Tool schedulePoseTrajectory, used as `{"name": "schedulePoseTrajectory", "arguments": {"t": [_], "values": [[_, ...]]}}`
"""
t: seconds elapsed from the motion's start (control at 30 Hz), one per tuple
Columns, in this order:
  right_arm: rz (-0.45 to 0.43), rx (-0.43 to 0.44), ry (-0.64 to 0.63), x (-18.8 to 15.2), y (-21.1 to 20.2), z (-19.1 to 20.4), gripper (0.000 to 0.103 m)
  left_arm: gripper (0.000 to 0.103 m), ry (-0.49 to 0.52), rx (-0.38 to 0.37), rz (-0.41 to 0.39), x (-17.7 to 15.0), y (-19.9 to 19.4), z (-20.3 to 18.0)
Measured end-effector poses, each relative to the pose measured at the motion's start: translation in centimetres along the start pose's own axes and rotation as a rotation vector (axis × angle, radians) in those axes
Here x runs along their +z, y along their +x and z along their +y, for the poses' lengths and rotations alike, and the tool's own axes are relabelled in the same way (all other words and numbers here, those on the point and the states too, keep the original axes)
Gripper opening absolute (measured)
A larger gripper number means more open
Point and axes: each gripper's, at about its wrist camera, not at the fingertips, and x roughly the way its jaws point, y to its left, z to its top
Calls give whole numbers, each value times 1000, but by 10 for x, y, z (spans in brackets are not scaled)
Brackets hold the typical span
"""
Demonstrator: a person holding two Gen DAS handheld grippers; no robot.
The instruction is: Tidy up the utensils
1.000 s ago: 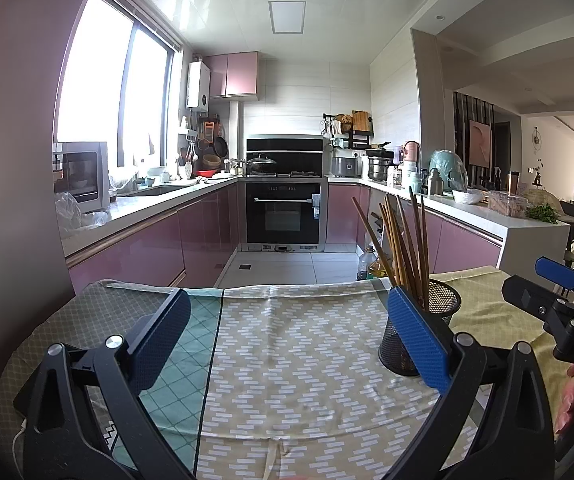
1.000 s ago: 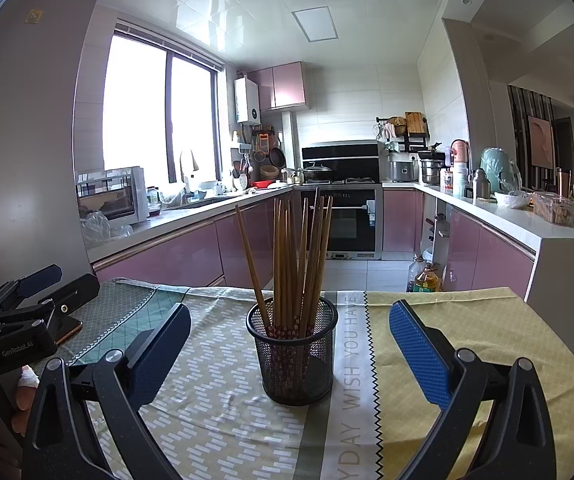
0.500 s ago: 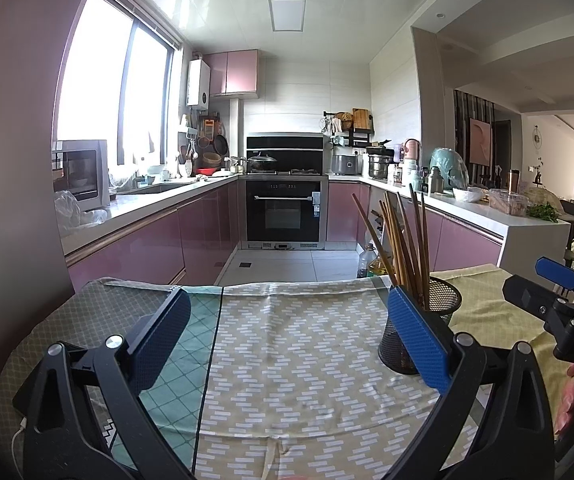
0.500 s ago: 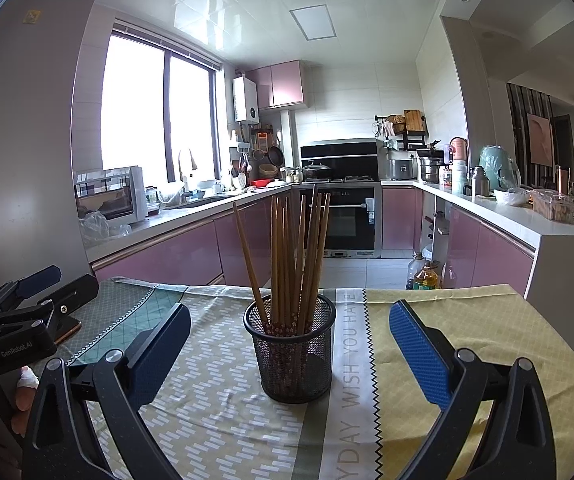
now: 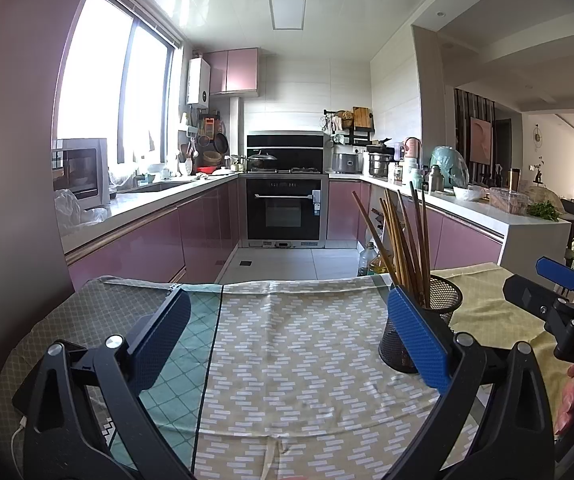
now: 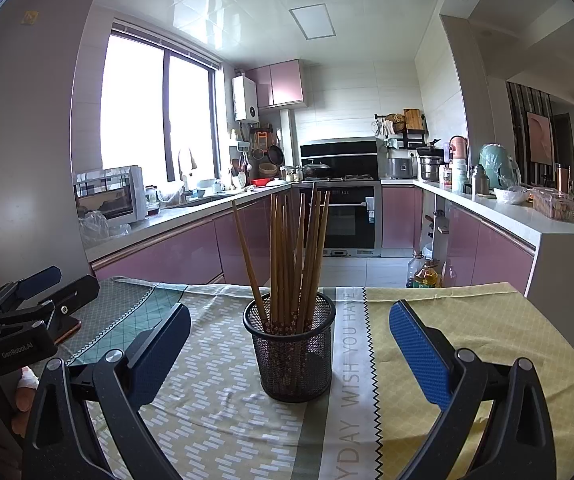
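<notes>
The mesh cup (image 6: 289,350) full of chopsticks (image 6: 292,256) stands on the tablecloth (image 6: 215,412), at 12 o'clock from the right gripper (image 6: 289,354). Both the right and the left gripper (image 5: 287,342) are released and empty. A careless sideways push could tip the light cup.

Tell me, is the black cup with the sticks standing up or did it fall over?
Standing up. The black mesh cup sits flat on the tablecloth, and the chopsticks poke upward from its open top.
</notes>
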Motion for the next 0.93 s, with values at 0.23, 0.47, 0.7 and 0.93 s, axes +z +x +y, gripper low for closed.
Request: {"name": "schedulePoseTrajectory", "arguments": {"t": [0.23,0.47,0.7,0.93], "values": [[-1,-3,4,0,-1,-1,96,97,0,2,2,-1,-2,0],[-1,-7,7,0,-2,-2,96,97,12,10,4,-4,-5,-1],[36,-16,-9,-1,4,-5,96,97,17,13,36,-9,-8,2],[316,-206,-21,-24,49,-78,96,97,3,43,173,-26,5,17]]}}
